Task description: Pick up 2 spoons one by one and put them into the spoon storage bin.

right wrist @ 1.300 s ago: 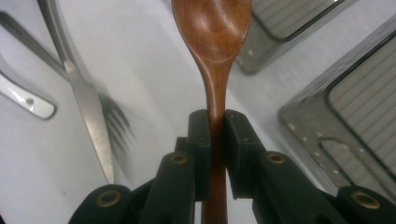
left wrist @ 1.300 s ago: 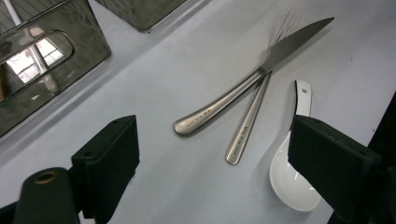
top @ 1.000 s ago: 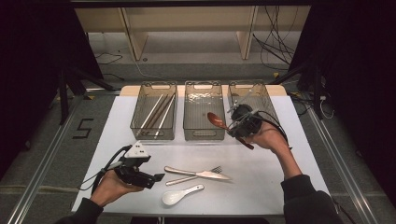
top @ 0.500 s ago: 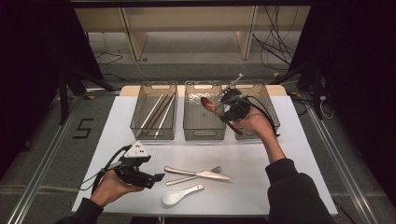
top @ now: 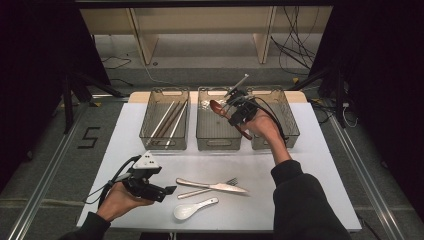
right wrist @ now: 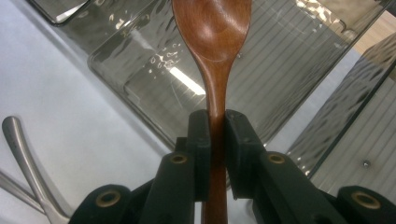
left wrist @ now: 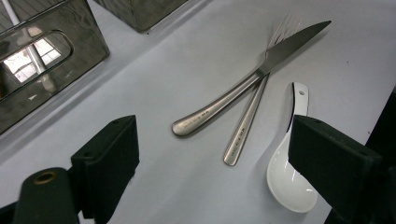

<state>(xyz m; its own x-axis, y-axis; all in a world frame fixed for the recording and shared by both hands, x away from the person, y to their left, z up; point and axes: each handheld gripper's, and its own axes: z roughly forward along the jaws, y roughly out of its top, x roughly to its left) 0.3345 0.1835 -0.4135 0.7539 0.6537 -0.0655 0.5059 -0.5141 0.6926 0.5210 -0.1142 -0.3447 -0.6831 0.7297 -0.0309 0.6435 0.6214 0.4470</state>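
Landmark: we take the middle clear ribbed plastic bin (top: 216,125) as our reference.
Spoon: the brown wooden spoon (top: 223,112) hangs above that bin's right rim — bowl over the bin's inside, handle end trailing out toward the right-hand bin (top: 280,120).
Right gripper (right wrist: 216,126): we see both pads clenched on the spoon's neck.
Long axis: it runs straight out along the jaws, slanted across the bin rather than along its length.
Left gripper (left wrist: 212,158): jaws released, grasping nothing, well short of the bin, near the steel knife (left wrist: 243,86), fork (left wrist: 247,123) and white ceramic spoon (left wrist: 289,172).
Nearer hand: the right — by far, we judge.
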